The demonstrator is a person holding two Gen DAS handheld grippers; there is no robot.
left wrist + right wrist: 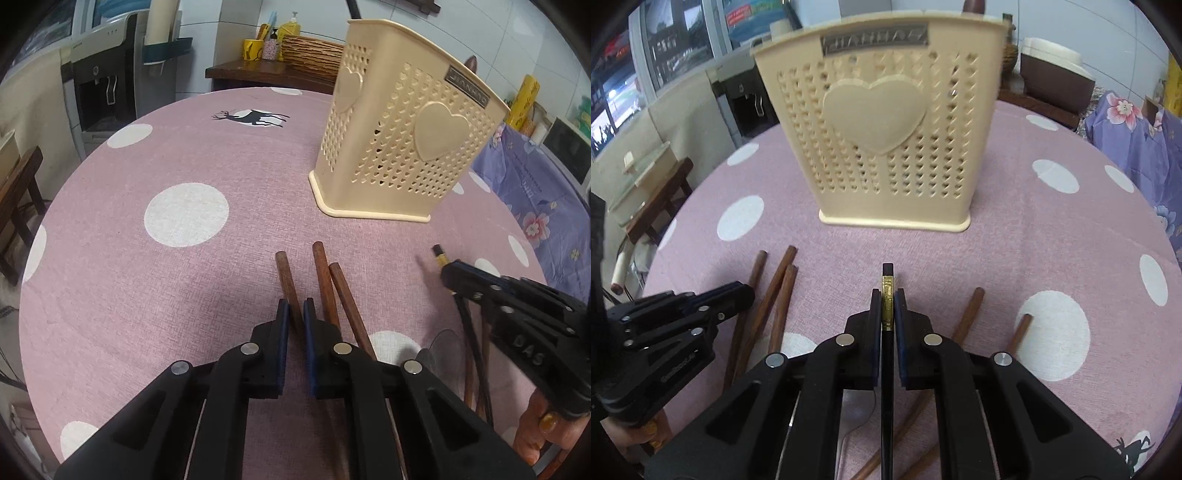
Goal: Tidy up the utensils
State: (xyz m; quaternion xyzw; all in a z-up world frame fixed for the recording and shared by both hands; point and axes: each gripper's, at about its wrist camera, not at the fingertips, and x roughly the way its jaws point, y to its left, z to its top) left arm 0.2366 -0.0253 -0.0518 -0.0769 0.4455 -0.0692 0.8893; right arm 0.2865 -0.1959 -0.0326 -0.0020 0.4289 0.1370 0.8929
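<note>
Gripping a black chopstick with a gold band (887, 295) between its blue-padded fingers, the right tool (887, 306) is holding it pointed toward the far side, where the cream perforated plastic utensil holder with raised hearts (882, 140) is standing upright on the round tabletop covered in pink cloth with white dots (1052, 258). The chopstick's square black tip is sticking out just past the fingers, well short of the holder's base.

The left tool (295, 317) is sitting low over the near part of the tabletop, its jaws drawn close around the nearest-left of three brown wooden chopsticks (325, 280); whether the pads are actually pressing on it is hard to tell. The other two sticks are lying just to its right, touching each other, their ends pointing toward the holder (402, 122).

More brown wooden chopsticks (967, 314) are lying near the right tool, on its right side, and a silvery metal spoon (857, 410) is resting underneath it. In the left view the right tool (448, 271) is showing at the right edge, the black chopstick's tip (439, 254) poking out of it.
</note>
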